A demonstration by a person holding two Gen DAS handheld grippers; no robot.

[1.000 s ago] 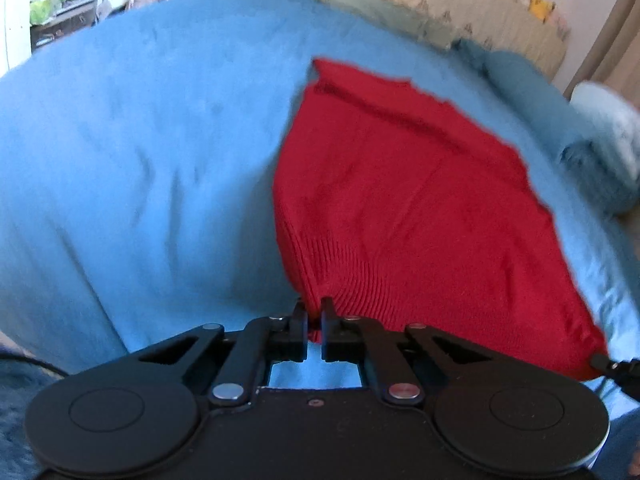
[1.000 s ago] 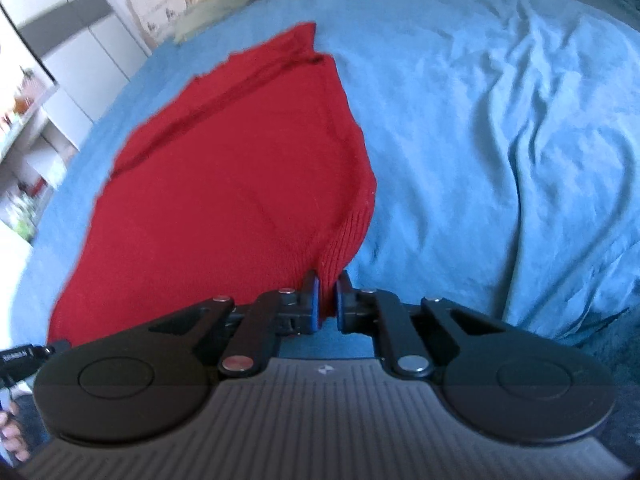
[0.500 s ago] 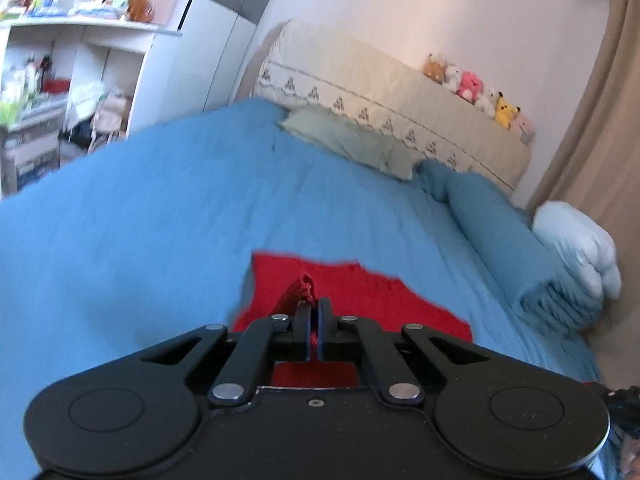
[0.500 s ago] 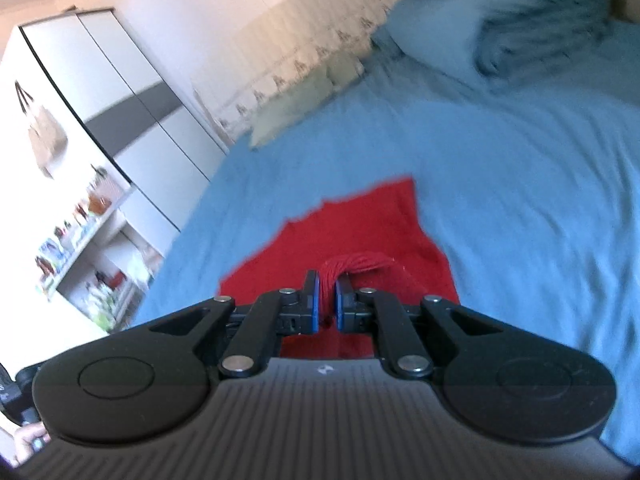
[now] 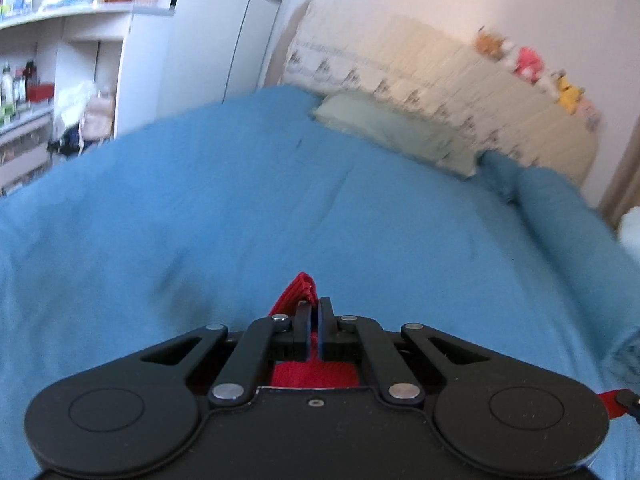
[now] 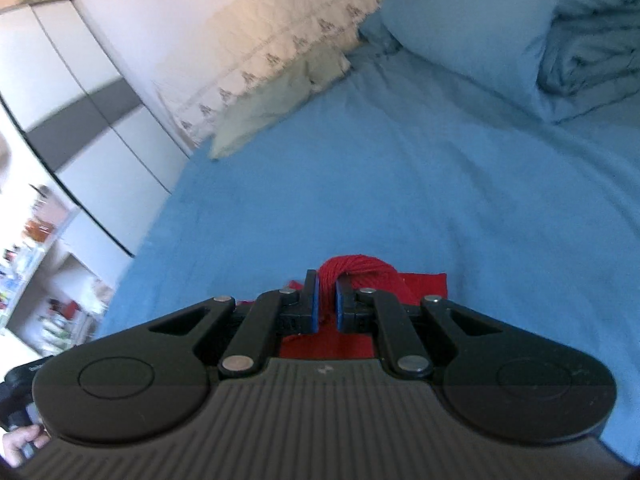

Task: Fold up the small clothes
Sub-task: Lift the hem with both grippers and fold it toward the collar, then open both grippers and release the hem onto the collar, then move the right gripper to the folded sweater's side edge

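Currently catalogued, near to far. Left hand-held gripper (image 5: 314, 316): one, jaws pressed together, pinching a ribbed corner of the red knit garment (image 5: 298, 294). Right hand-held gripper (image 6: 325, 304): one, jaws pinching a bunched roll of the same garment. Red knit garment: one, at 6 o'clock in both wrist views, mostly hidden under the grippers, lying on the blue bed sheet (image 5: 248, 216). Step in hand, as judged: carrying the two held corners over to make a fold; best done with both corners level and the edge taut, set down square on the layer below. Pale green pillow (image 5: 384, 128): one, at 1 o'clock. Plush toys (image 5: 532, 68): several, blurred, on the headboard (image 5: 432, 76).
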